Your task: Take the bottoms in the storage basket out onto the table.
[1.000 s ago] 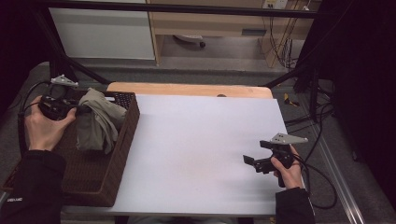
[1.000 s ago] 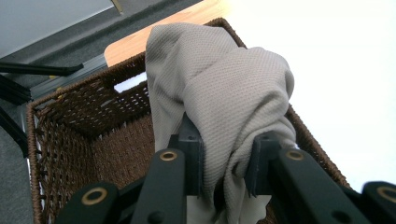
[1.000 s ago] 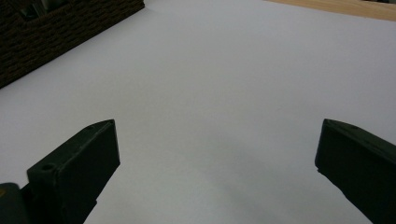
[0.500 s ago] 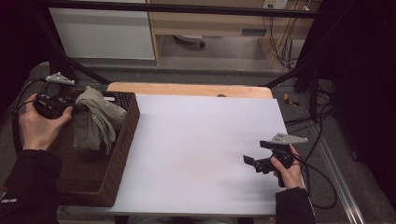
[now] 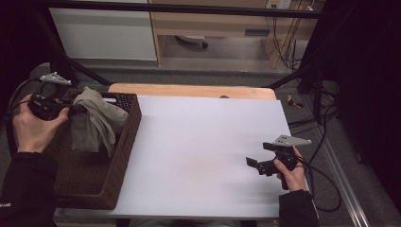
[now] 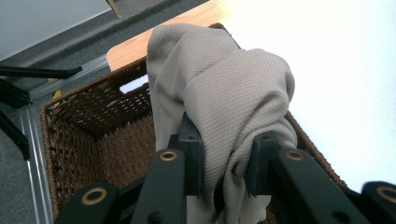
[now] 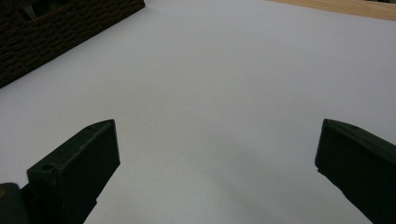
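Left gripper (image 6: 224, 170) clamps the beige cloth (image 5: 94, 120), holding it up over the wicker basket's (image 5: 120, 156) far end. Right gripper (image 7: 217, 163), jaws wide apart, hovers near the table's (image 5: 203, 142) right edge.

A beige cloth (image 5: 94, 120) is being held by the left gripper (image 5: 71, 109) above the wicker basket (image 5: 120, 161); the right gripper (image 5: 255, 164) is being rested on the white table (image 5: 203, 142).

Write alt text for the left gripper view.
The left hand-held gripper is shut on a bunched beige cloth, holding it over a brown wicker basket. A white table lies beyond the basket, with grey floor at the upper left.
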Motion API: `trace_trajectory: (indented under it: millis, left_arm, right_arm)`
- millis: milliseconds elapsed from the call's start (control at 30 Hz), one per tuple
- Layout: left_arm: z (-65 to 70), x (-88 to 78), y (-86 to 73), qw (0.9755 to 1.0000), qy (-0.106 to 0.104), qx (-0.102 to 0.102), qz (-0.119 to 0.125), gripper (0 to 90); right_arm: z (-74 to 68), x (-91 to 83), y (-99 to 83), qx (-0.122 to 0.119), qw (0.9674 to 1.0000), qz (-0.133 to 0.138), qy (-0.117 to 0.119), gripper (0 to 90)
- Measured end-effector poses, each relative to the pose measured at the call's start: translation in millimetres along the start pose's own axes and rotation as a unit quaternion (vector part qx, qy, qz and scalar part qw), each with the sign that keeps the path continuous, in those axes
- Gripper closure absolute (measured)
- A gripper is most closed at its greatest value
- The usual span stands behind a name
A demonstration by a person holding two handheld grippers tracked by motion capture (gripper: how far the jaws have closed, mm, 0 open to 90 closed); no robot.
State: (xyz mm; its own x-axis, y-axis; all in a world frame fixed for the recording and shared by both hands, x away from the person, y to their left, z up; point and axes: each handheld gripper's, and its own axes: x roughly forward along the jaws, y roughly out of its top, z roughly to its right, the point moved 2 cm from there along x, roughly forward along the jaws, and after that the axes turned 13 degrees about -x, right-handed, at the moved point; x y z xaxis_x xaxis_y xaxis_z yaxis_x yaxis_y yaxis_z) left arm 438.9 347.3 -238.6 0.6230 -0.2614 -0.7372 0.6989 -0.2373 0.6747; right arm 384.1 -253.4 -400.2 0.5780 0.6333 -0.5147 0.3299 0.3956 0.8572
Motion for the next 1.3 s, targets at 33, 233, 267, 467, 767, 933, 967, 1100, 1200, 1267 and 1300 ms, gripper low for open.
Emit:
trace_trajectory:
  millis: [33,233,267,467,767,933,967,1100,1200,1267,1300]
  left_arm:
    - [0.1,-1.1,0.2,1.0000,-0.001,0.000,0.000,71.5]
    - [0.3,-6.9,1.4,1.0000,-0.003,0.004,0.003,71.5]
    - [0.7,-7.8,1.4,1.0000,-0.003,0.004,0.005,71.5]
    - [1.8,-13.5,2.9,0.9999,-0.005,0.007,0.007,71.5]
    - [2.7,-21.6,6.5,0.9999,-0.010,0.010,0.007,71.5]
    - [3.2,-26.7,8.4,0.9998,-0.012,0.011,0.008,71.5]
    - [3.0,-28.0,8.9,0.9998,-0.010,0.013,0.008,71.5]
    - [3.7,-32.3,10.1,0.9997,-0.015,0.015,0.008,71.5]
    - [4.6,-34.8,10.8,0.9996,-0.025,0.012,0.008,71.5]
    - [5.0,-36.4,11.3,0.9995,-0.030,0.012,0.007,71.5]
    - [5.5,-36.8,11.6,0.9994,-0.031,0.011,0.008,71.5]
  right_arm:
    - [0.1,0.1,0.0,-0.001,1.0000,0.000,0.000,0.4]
    - [-0.2,0.3,0.0,-0.001,1.0000,0.000,0.000,0.4]
    - [-0.1,0.2,0.0,-0.001,1.0000,0.000,0.000,0.4]
    - [-0.4,0.4,0.0,-0.001,1.0000,-0.001,0.001,0.4]
    - [-0.4,0.2,0.2,-0.002,1.0000,-0.001,0.001,0.4]
    - [-0.7,0.3,0.3,-0.001,1.0000,-0.001,0.002,0.4]
    - [-0.8,0.3,0.3,-0.001,1.0000,-0.002,0.002,0.4]
    - [-0.7,0.5,0.2,-0.002,1.0000,-0.003,0.002,0.4]
    - [-0.7,0.5,0.2,-0.002,1.0000,-0.003,0.002,0.4]
    - [-0.8,0.4,0.2,-0.002,1.0000,-0.002,0.002,0.4]
    - [-0.8,0.4,0.2,-0.001,1.0000,-0.002,0.002,0.4]
